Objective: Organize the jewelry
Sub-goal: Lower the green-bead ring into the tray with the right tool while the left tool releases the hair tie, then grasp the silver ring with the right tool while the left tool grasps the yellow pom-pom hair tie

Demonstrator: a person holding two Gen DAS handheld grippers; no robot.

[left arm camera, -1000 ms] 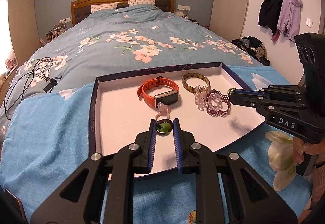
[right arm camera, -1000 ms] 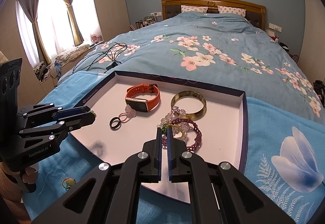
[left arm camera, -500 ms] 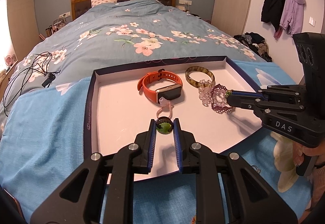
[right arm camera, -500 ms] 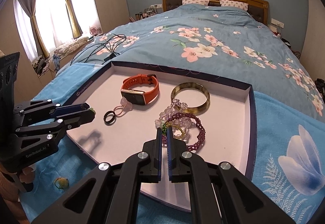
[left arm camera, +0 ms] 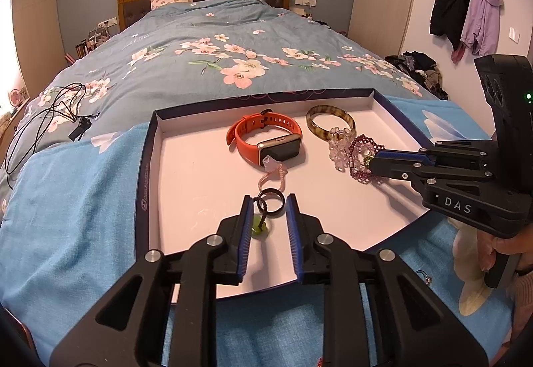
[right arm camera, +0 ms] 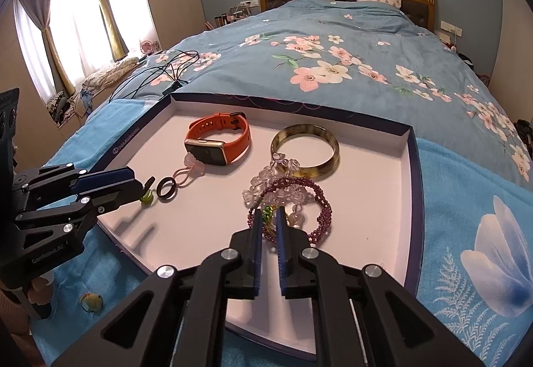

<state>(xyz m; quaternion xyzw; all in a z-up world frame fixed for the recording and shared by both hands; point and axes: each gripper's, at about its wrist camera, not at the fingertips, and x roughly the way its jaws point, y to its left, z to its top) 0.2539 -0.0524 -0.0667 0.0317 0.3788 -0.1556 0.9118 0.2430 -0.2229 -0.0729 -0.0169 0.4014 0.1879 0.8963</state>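
Observation:
A white tray [left arm camera: 146,187] with a dark rim lies on the bed. It holds an orange watch [left arm camera: 266,137], a brown bangle [left arm camera: 329,124], a clear crystal bracelet [left arm camera: 338,147], a purple bead bracelet [left arm camera: 363,174] and a black ring [left arm camera: 282,200] on a pink cord. My left gripper [left arm camera: 269,202] is low over the tray's near part with its jaws opening. A green pendant [left arm camera: 259,230] lies loose on the tray floor between its pads. My right gripper [right arm camera: 269,212] is at the purple bracelet [right arm camera: 323,200] with its jaws opening a crack. A small green beaded piece [right arm camera: 267,213] sits between its tips.
Black cables [left arm camera: 43,120] lie on the floral quilt at the far left. A small yellow-green trinket [right arm camera: 90,302] rests on the blue cloth in front of the tray's left corner. A person's hand [left arm camera: 499,250] holds the right gripper's handle. Coats [left arm camera: 466,10] hang on the right wall.
Both pairs of jaws have parted from shut. The green pendant has left the left pads and now lies on the tray beside the black ring. Both grippers have sunk towards the tray.

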